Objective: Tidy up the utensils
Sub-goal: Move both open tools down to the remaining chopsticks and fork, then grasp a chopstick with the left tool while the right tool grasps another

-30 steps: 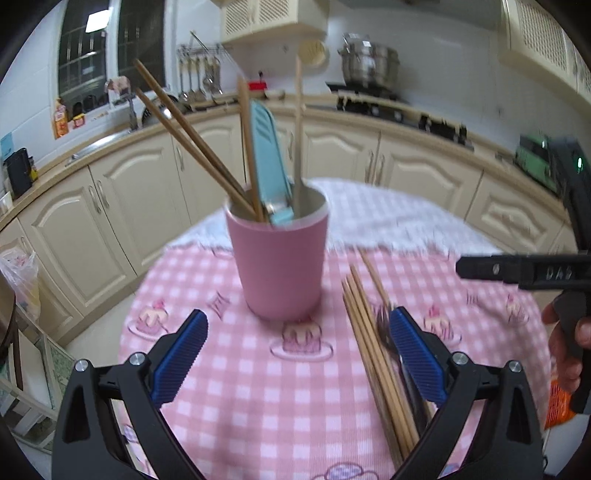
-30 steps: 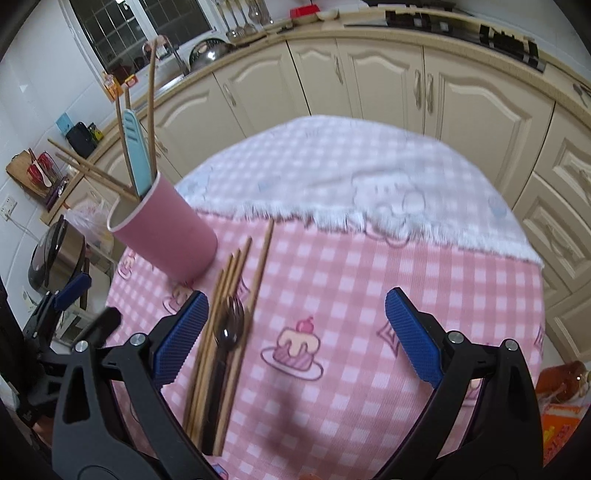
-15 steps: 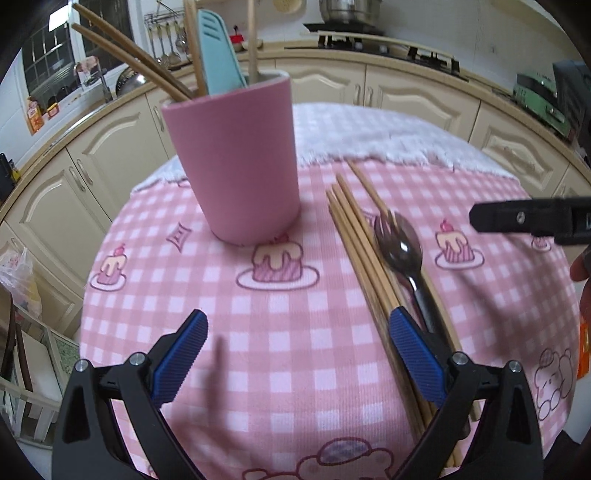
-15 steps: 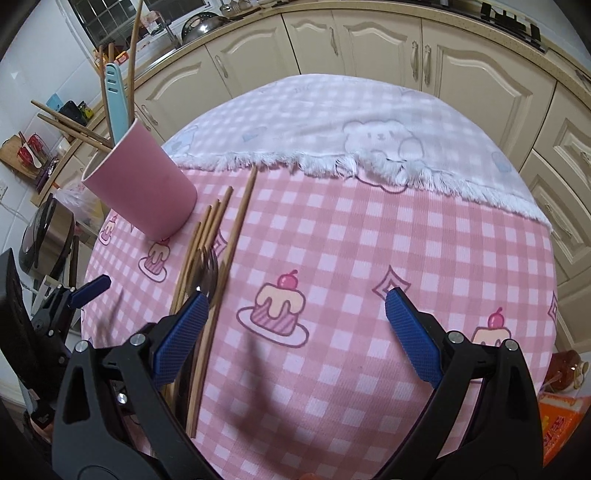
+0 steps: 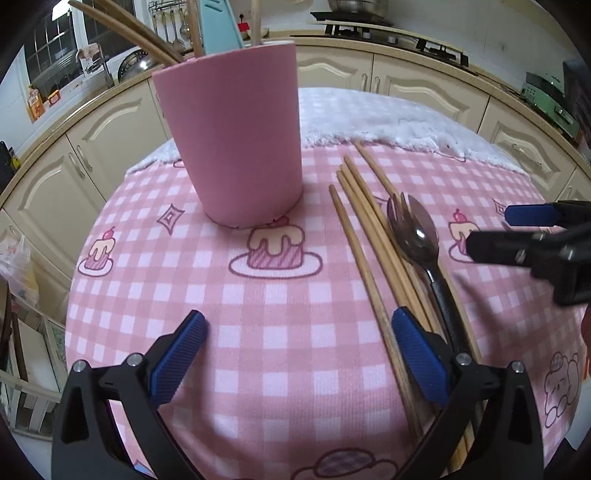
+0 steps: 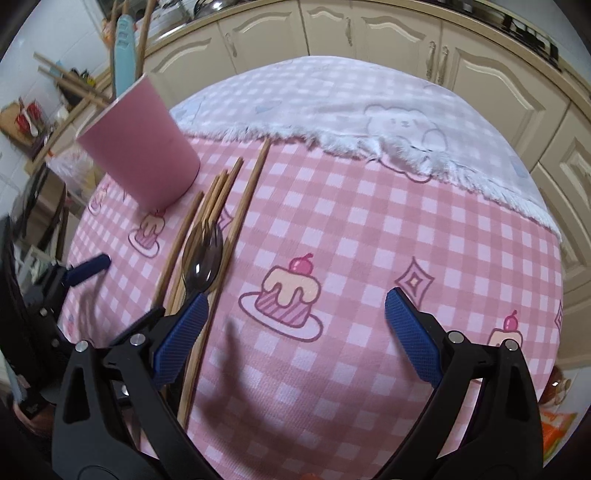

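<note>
Left wrist view: both grippers wide over the loose utensils

Left wrist camera looks across the pink checked tablecloth (image 5: 280, 354), and the left gripper (image 5: 295, 354) hangs low with its blue pads spread wide, nothing between them. At 12 o'clock stands the pink cup (image 5: 236, 140), upright, already holding chopsticks and a light blue utensil (image 5: 221, 22). At 2 o'clock lie the loose wooden chopsticks (image 5: 365, 236), side by side, with the spork (image 5: 417, 236) resting on top of them, its tines toward the cup. The left gripper's right pad sits just above the near ends of those chopsticks. Over on the right wrist camera, the right gripper (image 6: 295, 332) is spread wide too and holds nothing; its left pad hovers right over the spork (image 6: 203, 258) handle. The cup (image 6: 144, 147) stands at 10 o'clock there, just beside the chopstick (image 6: 221, 206) tips. Cream kitchen cabinets (image 6: 369, 40) curve behind the table
</note>
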`<state>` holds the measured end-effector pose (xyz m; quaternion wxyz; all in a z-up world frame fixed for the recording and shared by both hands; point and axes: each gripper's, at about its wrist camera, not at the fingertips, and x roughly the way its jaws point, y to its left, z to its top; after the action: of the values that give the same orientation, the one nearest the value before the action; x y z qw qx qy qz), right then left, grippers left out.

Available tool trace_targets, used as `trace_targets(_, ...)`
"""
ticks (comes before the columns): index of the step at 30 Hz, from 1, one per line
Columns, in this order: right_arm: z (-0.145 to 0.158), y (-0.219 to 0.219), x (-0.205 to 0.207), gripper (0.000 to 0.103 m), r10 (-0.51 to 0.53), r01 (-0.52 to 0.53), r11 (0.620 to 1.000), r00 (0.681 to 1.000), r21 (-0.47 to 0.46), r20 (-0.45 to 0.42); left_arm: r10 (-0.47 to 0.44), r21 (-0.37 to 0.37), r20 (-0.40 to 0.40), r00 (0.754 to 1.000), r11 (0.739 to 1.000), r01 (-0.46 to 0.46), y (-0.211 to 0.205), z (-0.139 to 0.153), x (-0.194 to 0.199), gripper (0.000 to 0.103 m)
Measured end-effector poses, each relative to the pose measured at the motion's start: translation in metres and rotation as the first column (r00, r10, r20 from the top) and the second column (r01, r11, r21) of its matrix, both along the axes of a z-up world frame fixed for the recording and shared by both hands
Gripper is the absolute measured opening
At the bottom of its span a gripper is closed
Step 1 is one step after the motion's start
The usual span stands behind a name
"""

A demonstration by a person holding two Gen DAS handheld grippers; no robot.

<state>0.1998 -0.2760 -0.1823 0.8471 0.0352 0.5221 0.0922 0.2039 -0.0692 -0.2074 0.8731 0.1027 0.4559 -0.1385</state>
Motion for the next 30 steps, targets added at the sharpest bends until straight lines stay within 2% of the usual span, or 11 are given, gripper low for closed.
trace_targets(6, -0.009, 0.018, 0.003, 0.095, 0.048, -0.049, 0.996, 0.999, -0.081, -0.013, -0.007, 0.014, 0.005, 1.000, 1.000, 0.007, 0.003, 0.002, 0.001, 0.099)
trace_targets(11, -0.010, 0.030, 0.007, 0.095, 0.073, -0.074, 0.992, 0.997, -0.106, -0.020, -0.002, 0.014, 0.006, 1.000, 1.000, 0.002, 0.009, 0.002, 0.002, 0.099)
trace_targets(14, -0.014, 0.042, 0.010, 0.094, 0.094, -0.097, 0.982, 0.995, -0.163, -0.024, -0.004, 0.018, 0.008, 1.000, 1.000, 0.004, 0.008, 0.002, 0.003, 0.099)
trace_targets(16, -0.013, 0.041, 0.009, 0.093, 0.099, -0.101, 0.981, 0.995, -0.164, -0.024, -0.009, 0.027, 0.012, 1.000, 1.000, 0.009, 0.007, 0.002, 0.004, 0.099)
trace_targets(20, -0.008, 0.026, 0.009, 0.076, 0.074, -0.079, 0.986, 0.996, -0.144, -0.040, -0.015, 0.049, 0.006, 1.000, 0.999, 0.015, 0.002, 0.005, 0.012, 0.099)
trace_targets(25, -0.004, 0.021, 0.032, 0.076, 0.040, -0.045, 0.993, 0.998, -0.108, -0.052, -0.039, 0.067, -0.030, 0.999, 0.997, 0.041, -0.004, 0.005, 0.027, 0.097)
trace_targets(26, -0.004, 0.024, 0.038, 0.076, 0.043, -0.048, 0.993, 0.998, -0.104, -0.055, -0.050, 0.062, -0.044, 0.998, 0.997, 0.053, -0.006, 0.005, 0.031, 0.096)
trace_targets(28, -0.006, 0.034, 0.050, 0.073, 0.054, -0.060, 0.990, 0.997, -0.126, -0.046, -0.072, 0.031, -0.075, 0.995, 0.997, 0.075, -0.007, 0.005, 0.034, 0.081)
trace_targets(29, -0.006, 0.038, 0.053, 0.063, 0.061, -0.066, 0.987, 0.997, -0.147, -0.036, -0.088, 0.014, -0.092, 0.992, 0.996, 0.089, -0.008, 0.007, 0.035, 0.077)
trace_targets(30, -0.003, 0.042, 0.056, 0.055, 0.075, -0.078, 0.986, 0.997, -0.146, -0.024, -0.104, 0.016, -0.094, 0.990, 0.994, 0.106, -0.011, 0.008, 0.034, 0.064)
